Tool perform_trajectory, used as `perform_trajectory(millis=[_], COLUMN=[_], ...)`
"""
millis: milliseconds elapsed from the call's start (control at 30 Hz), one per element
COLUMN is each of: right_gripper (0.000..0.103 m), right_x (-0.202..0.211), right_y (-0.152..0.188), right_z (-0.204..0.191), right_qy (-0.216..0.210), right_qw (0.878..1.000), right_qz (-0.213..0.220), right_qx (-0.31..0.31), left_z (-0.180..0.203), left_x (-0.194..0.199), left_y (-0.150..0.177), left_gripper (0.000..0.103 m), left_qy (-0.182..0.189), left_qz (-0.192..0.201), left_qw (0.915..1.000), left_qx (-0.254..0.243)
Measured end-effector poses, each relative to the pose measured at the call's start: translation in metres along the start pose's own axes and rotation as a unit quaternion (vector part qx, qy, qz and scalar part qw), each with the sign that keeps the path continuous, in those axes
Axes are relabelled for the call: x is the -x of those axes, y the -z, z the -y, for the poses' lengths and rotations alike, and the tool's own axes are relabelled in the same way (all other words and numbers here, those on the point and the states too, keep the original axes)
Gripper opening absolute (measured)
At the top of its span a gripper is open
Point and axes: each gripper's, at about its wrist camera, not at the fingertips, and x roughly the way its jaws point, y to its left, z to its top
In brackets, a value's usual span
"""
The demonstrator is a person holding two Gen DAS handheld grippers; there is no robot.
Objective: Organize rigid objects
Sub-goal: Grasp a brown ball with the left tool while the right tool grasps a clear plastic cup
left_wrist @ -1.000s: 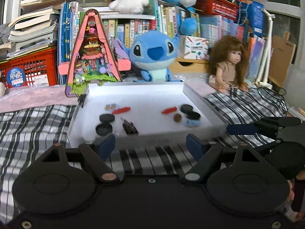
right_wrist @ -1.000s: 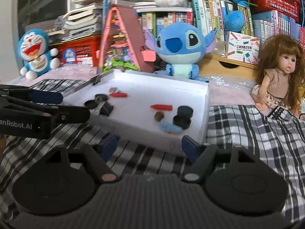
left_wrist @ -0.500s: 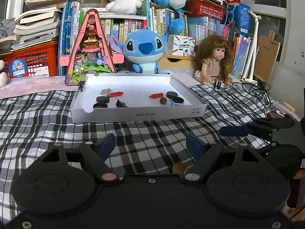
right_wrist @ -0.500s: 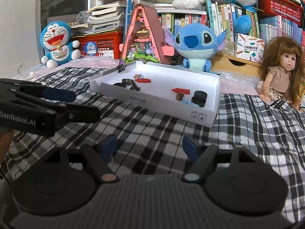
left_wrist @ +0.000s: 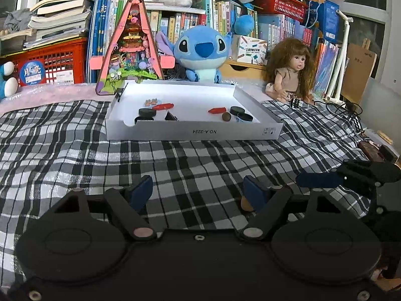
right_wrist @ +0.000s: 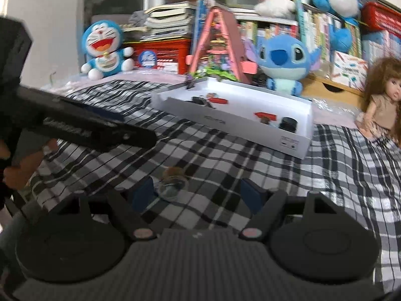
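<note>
1. The left claw (left_wrist: 198,188) hangs over checked cloth (left_wrist: 75,150); its jaws are closing, with only bare cloth between them.
2. A small brown round piece (left_wrist: 246,204) lies on the cloth, touching or just behind the left claw's right finger.
3. The right claw (right_wrist: 198,190) stands apart, gripping nothing; a small clear and brown thing (right_wrist: 173,184), blurred, lies on the cloth just inside its left finger.
4. The white tray (left_wrist: 193,133) sits well ahead of both claws with its near wall facing them; open cloth lies between.
5. Inside the tray are black caps (left_wrist: 146,113), red pieces (left_wrist: 216,110) and a brown ball (left_wrist: 226,116).
6. Plush toys and a doll (left_wrist: 290,72) crowd the tray's far edge.
</note>
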Motion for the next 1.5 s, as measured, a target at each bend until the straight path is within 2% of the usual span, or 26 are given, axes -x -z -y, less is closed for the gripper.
perform_trajectory(millis=[133,233,300,367,400,567,900,1300,1500], right_gripper=[0.078,0.070,0.053,0.043,0.032,0.032,0.032,0.032,0.033], right_x=[-0.003,-0.006,-0.007,-0.006,-0.005,-0.001,0.004,0.012,0.012], right_y=[0.002,0.004,0.005,0.006,0.007,0.008,0.010,0.023,0.026], right_z=[-0.010,-0.012,-0.013,-0.012,-0.011,-0.005,0.010,0.016,0.016], right_qy=[-0.006,-0.010,-0.011,-0.010,-0.009,-0.003,0.031,0.051,0.052], right_qw=[1.000,1.000,1.000,1.000,1.000,1.000,0.999,0.997,0.997], right_qz=[-0.004,-0.008,-0.009,-0.007,-0.004,0.002,0.008,0.016,0.015], right_qx=[0.016,0.018,0.016,0.014,0.012,0.000,-0.029,-0.057,-0.059], left_z=[-0.003,-0.004,-0.004,-0.003,-0.003,0.000,0.014,0.033,0.038], left_x=[-0.003,-0.005,-0.005,-0.005,-0.005,-0.008,-0.010,-0.017,-0.025], left_y=[0.003,0.005,0.005,0.006,0.006,0.009,0.015,0.021,0.017], left_gripper=[0.067,0.065,0.065,0.063,0.062,0.051,0.050,0.049,0.040], left_qy=[0.012,0.011,0.010,0.012,0.014,0.026,0.047,0.061,0.061], left_qz=[-0.010,-0.013,-0.014,-0.016,-0.017,-0.025,-0.036,-0.041,-0.041], left_qw=[0.9998,0.9998,0.9998,0.9997,0.9997,0.9993,0.9983,0.9971,0.9972], left_qx=[0.011,0.012,0.012,0.012,0.012,0.013,0.001,-0.021,-0.017])
